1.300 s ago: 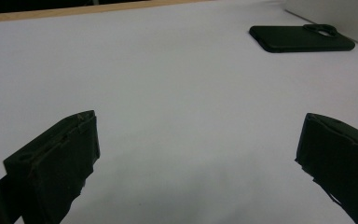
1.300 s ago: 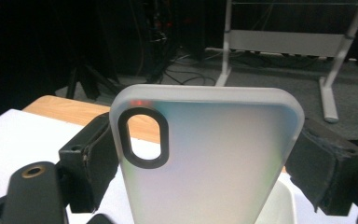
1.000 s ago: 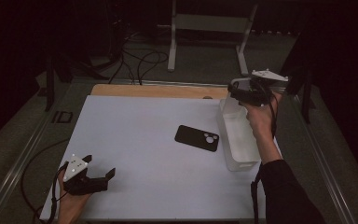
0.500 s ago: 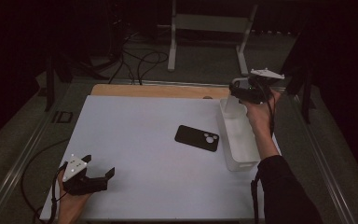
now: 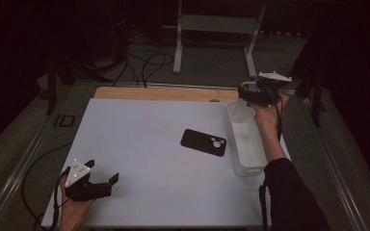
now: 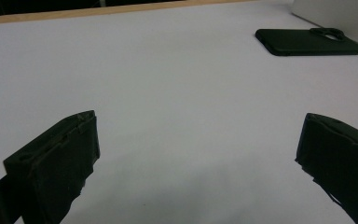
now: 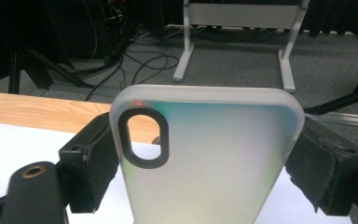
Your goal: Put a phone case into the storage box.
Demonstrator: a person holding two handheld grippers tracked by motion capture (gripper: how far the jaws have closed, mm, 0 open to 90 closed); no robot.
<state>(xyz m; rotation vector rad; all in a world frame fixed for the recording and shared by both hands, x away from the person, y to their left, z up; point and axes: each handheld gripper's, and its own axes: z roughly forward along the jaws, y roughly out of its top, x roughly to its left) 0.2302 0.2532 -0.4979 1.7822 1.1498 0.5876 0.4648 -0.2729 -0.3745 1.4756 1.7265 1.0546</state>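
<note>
At the far right corner of the white table (image 5: 149, 144), in the high view, the right gripper (image 5: 244, 95) hangs over the far end of a clear plastic bin (image 5: 244, 163) that runs along the table's right edge. It holds a frosted translucent phone case (image 5: 237, 109) by its sides, and the case stands upright above the bin's opening, which suggests it is either going in or coming out. What else lies in the bin is too faint to tell. A black phone case (image 5: 203, 142) lies flat on the table just left of the bin, camera cut-out toward the bin. The left gripper (image 5: 102, 182) rests near the front left corner, well apart from both cases, seemingly waiting.

In the left gripper view, the two black jaws stand wide apart with nothing between them but bare table; the black phone case (image 6: 307, 42) lies far off, beside the bin's wall (image 6: 340, 16).

In the right gripper view, the jaws press on the long edges of the frosted phone case (image 7: 214, 158), one on each side. This grip keeps the case's broad back, with its oval camera ring, facing the camera.
</note>
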